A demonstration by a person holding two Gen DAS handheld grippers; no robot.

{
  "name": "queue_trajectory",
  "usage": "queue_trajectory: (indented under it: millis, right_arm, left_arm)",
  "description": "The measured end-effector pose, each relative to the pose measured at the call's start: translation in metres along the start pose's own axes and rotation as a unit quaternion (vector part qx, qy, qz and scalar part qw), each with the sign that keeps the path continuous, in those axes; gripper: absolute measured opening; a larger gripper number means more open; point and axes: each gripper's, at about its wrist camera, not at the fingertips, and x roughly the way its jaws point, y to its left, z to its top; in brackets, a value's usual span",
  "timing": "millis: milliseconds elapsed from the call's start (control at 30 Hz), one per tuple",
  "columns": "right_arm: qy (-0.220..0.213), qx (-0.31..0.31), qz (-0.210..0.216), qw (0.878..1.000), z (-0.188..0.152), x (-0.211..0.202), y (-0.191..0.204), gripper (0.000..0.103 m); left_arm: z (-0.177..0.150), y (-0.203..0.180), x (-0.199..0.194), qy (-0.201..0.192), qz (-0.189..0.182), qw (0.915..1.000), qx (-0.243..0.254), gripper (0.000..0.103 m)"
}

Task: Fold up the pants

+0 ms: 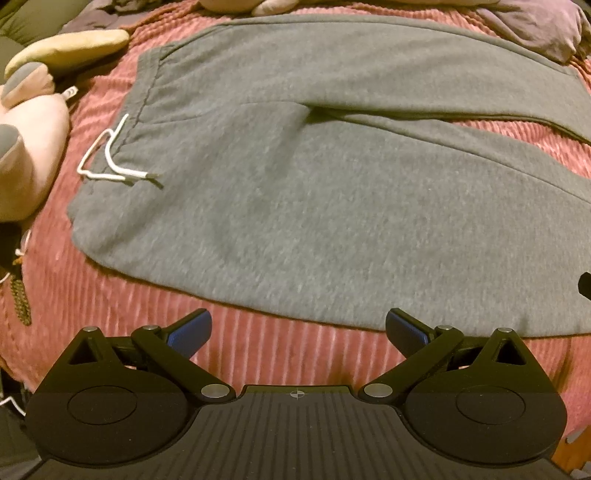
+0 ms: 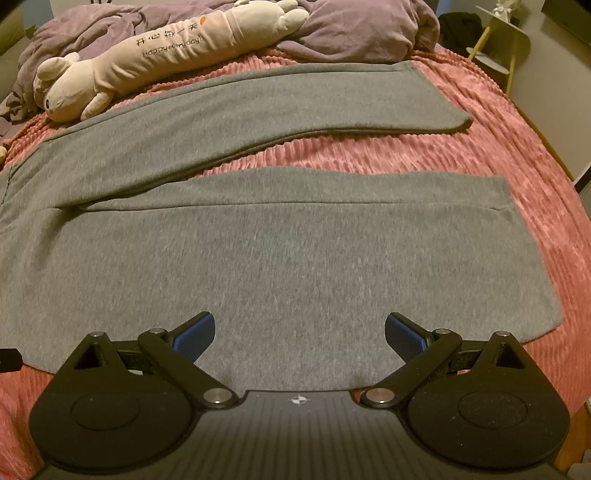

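Observation:
Grey sweatpants (image 1: 295, 206) lie flat on a pink ribbed bedspread (image 1: 110, 295), waistband to the left with a white drawstring (image 1: 107, 158). In the right wrist view the two legs (image 2: 277, 251) spread apart toward the right, the far leg (image 2: 258, 107) angled away. My left gripper (image 1: 298, 332) is open and empty, just in front of the pants' near edge by the hip. My right gripper (image 2: 299, 334) is open and empty, hovering over the near leg's front edge.
A long plush toy (image 2: 159, 55) lies along the far side of the bed with a purple duvet (image 2: 362, 33) behind it. More plush toys (image 1: 33, 140) sit left of the waistband. A yellow side table (image 2: 502, 44) stands beyond the bed's far right corner.

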Motion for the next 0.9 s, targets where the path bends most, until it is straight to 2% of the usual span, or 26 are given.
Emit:
queue_trajectory:
  millis: [900]
  right_arm:
    - [0.004,0.011,0.005,1.000,0.000,0.001,-0.006,0.099]
  left_arm:
    - [0.004,-0.011,0.000,0.004,-0.005,0.9999,0.013,0.103]
